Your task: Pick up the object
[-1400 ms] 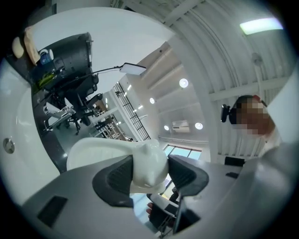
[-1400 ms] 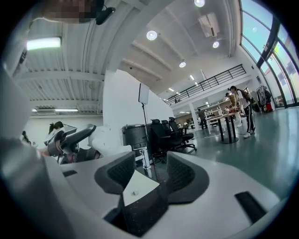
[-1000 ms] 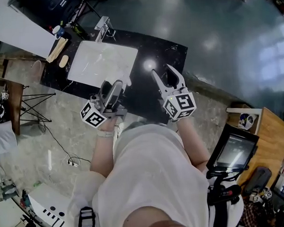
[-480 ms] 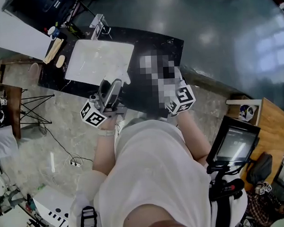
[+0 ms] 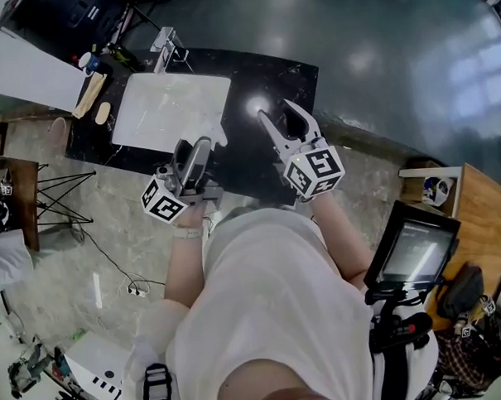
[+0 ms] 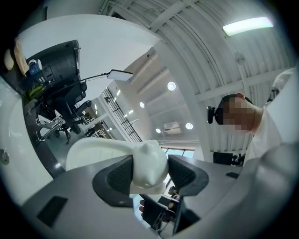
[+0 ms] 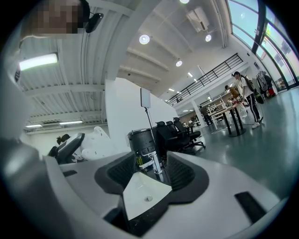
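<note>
A smooth white object with a rounded knob (image 6: 148, 161) sits between the dark pads of my left gripper (image 6: 149, 176), which is shut on it and tilted upward. In the head view that gripper (image 5: 200, 152) hovers at the near right corner of the white sink (image 5: 160, 116), and the white object (image 5: 218, 137) sticks out past its jaws. My right gripper (image 5: 282, 117) is held over the black countertop (image 5: 299, 77), open and empty. In the right gripper view its jaws (image 7: 147, 172) frame the sink (image 7: 145, 192), with the white object (image 7: 100, 142) to the left.
A faucet (image 5: 167, 43), bottles (image 5: 91, 57) and wooden items (image 5: 92, 92) stand at the counter's far left end. A tripod stand (image 5: 55, 195) is on the floor to the left. A monitor (image 5: 414, 254) and a wooden desk (image 5: 475, 227) are at the right. Office chairs (image 7: 182, 133) stand beyond the counter.
The head view has drifted slightly, so the counter sits a little higher in the picture. Both grippers keep their places, and the left one still holds the white object.
</note>
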